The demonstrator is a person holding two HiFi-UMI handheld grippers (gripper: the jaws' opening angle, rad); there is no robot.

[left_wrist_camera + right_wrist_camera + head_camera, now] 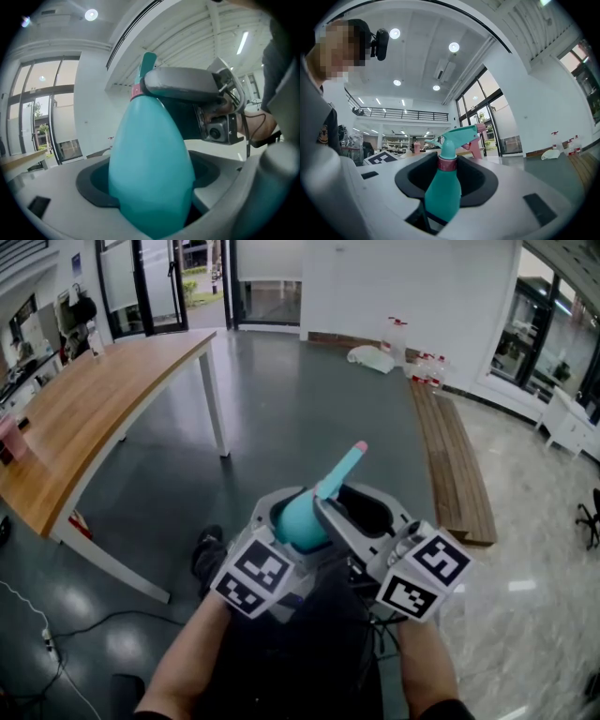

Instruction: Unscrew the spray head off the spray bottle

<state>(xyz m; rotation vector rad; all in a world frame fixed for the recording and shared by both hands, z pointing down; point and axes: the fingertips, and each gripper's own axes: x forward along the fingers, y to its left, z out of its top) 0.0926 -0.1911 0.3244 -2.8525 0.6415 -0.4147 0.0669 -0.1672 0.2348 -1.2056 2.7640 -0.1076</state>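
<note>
Bottle [151,159] sits clamped by its body in my left tongs [154,211], held in the air above the floor [309,409]. My right tongs [445,187] stand wide around its neck, below the spray head [457,135], not pressing.

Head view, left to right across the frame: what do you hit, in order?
wooden table → left gripper's marker cube → spray bottle → right gripper's marker cube → white cabinet
</note>
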